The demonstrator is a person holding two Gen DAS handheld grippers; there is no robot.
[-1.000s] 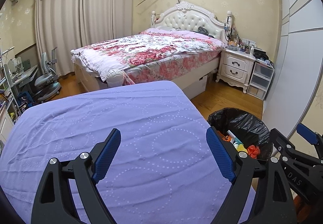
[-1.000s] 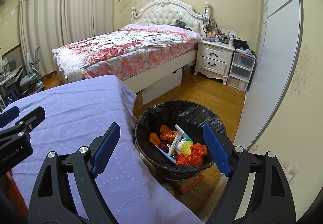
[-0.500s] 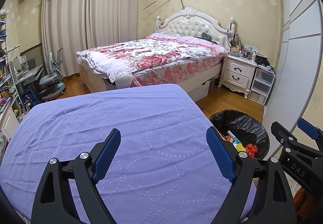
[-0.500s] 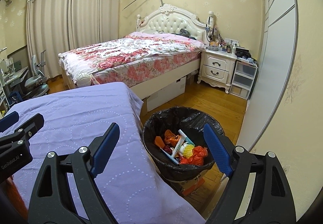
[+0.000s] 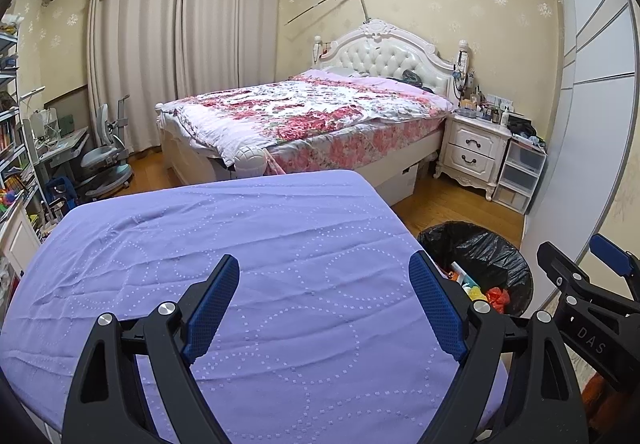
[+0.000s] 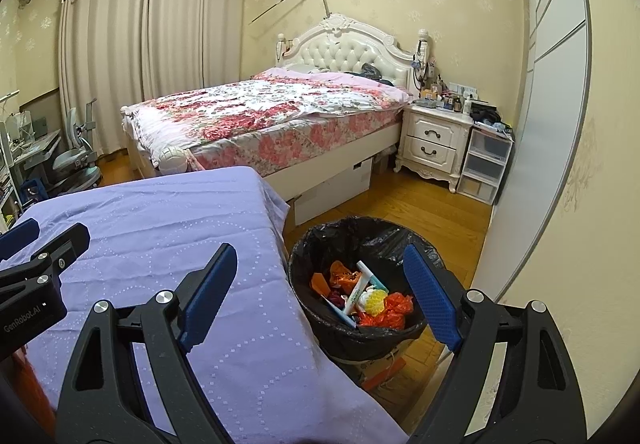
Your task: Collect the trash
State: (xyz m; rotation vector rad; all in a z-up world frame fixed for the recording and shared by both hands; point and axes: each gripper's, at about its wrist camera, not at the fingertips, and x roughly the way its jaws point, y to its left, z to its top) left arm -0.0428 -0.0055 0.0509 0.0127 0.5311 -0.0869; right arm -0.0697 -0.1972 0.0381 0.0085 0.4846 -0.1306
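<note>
A bin lined with a black bag (image 6: 362,244) stands on the floor to the right of a table under a purple cloth (image 6: 168,244). It holds orange wrappers (image 6: 386,312), a white tube (image 6: 362,284) and a yellow ball. The bin also shows in the left wrist view (image 5: 480,252). My left gripper (image 5: 324,304) is open and empty above the purple cloth (image 5: 240,244). My right gripper (image 6: 320,294) is open and empty, held above the table's right edge and the bin. No trash shows on the cloth.
A bed with a floral quilt (image 5: 304,115) stands beyond the table. A white nightstand (image 6: 434,143) and plastic drawers (image 6: 486,163) sit by the right wall. A desk and chair (image 5: 104,155) are at the far left. Wooden floor surrounds the bin.
Both grippers have pulled back and risen, so more of the room and the purple cloth shows. Both stay open and empty.
</note>
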